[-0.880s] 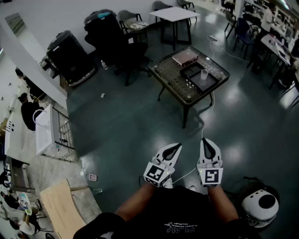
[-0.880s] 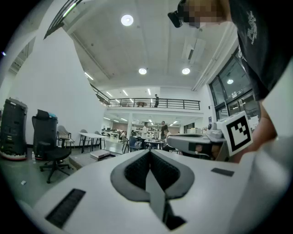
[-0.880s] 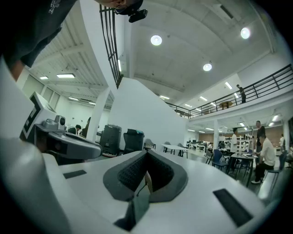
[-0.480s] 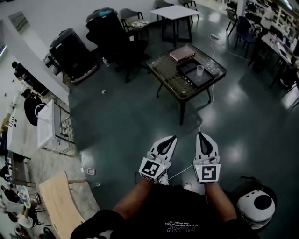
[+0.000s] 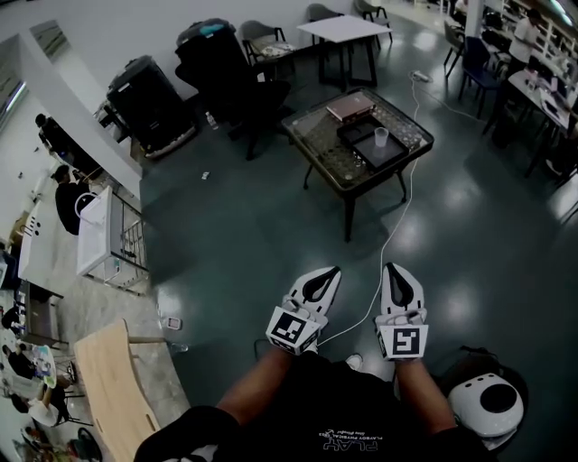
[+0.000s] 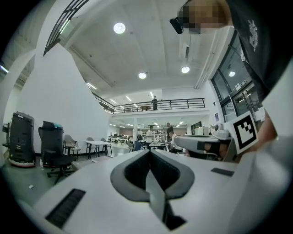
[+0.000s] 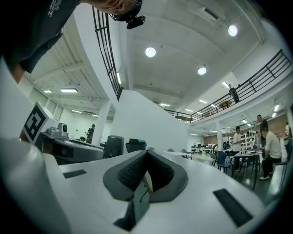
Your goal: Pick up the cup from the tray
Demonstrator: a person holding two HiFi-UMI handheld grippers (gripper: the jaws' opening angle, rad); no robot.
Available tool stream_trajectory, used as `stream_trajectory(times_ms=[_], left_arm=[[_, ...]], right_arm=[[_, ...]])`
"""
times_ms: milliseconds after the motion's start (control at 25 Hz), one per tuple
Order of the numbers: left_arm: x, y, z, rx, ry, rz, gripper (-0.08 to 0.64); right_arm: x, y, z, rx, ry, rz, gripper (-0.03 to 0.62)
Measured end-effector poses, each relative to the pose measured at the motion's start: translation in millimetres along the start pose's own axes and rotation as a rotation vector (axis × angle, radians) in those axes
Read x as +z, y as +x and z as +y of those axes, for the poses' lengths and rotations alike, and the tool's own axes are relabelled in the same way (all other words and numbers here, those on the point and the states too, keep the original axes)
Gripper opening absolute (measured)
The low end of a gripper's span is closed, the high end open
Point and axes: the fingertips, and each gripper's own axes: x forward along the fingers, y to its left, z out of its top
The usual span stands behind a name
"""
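Your left gripper (image 5: 330,272) and right gripper (image 5: 395,269) both have jaws closed on nothing, held level near your body. Cup (image 5: 381,136) stands on the black tray (image 5: 359,152) on the table (image 5: 314,133), well apart from both.

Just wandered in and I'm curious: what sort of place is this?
Probably a big open lab or office hall: a black office chair, a white table, staffed desks, and a railed upper gallery.

Left gripper (image 5: 330,272) and right gripper (image 5: 396,269) level, side by side, jaws together, empty.
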Motion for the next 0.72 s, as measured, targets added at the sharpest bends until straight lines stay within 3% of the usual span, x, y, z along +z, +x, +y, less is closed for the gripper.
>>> stream_trajectory(times_ms=[360, 720], left_arm=[[-4, 3, -13, 0.018, -0.011, 0.017, 0.009], [-8, 42, 17, 0.003, -0.013, 0.010, 0.009]], right_arm=[[-17, -7, -12, -0.003, 0.027, -0.006, 0.008], [-31, 29, -32, -0.027, 0.023, 0.010, 0.008]])
